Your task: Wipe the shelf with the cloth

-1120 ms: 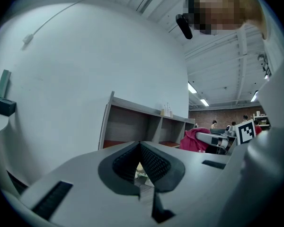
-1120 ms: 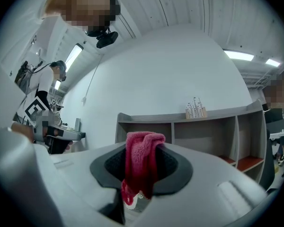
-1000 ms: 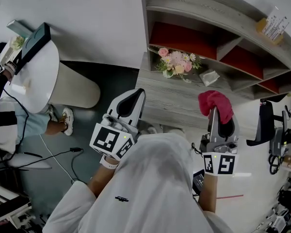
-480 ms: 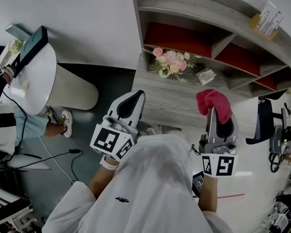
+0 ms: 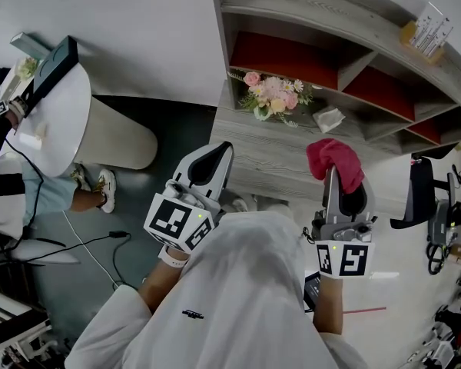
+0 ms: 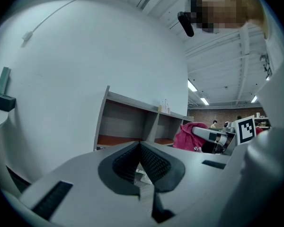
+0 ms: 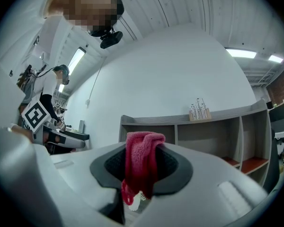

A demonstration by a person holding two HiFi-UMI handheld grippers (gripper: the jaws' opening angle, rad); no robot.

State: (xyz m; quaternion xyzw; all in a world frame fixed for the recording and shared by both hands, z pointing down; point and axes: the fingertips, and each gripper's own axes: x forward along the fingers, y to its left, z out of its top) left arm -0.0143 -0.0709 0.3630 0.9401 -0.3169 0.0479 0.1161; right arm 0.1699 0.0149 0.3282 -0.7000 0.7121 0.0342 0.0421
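A grey wooden shelf unit (image 5: 292, 156) with red-floored compartments stands ahead of me; in the right gripper view the shelf unit (image 7: 203, 131) shows beyond the jaws. My right gripper (image 5: 332, 177) is shut on a red cloth (image 5: 334, 161), held just above the shelf's lower front ledge. The red cloth (image 7: 140, 167) hangs bunched between the jaws in the right gripper view. My left gripper (image 5: 212, 157) is shut with nothing in it, near the ledge's left front edge. The cloth (image 6: 188, 136) also shows in the left gripper view.
A bunch of pink flowers (image 5: 274, 98) and a crumpled white tissue (image 5: 328, 119) lie on the ledge. A small holder with sticks (image 5: 428, 35) stands on top of the shelf. A white round table (image 5: 58, 125) and a seated person (image 5: 15, 183) are at left.
The view has shifted slightly; the right gripper with the cloth has edged a little left and toward the shelf ledge. The left gripper has barely moved.
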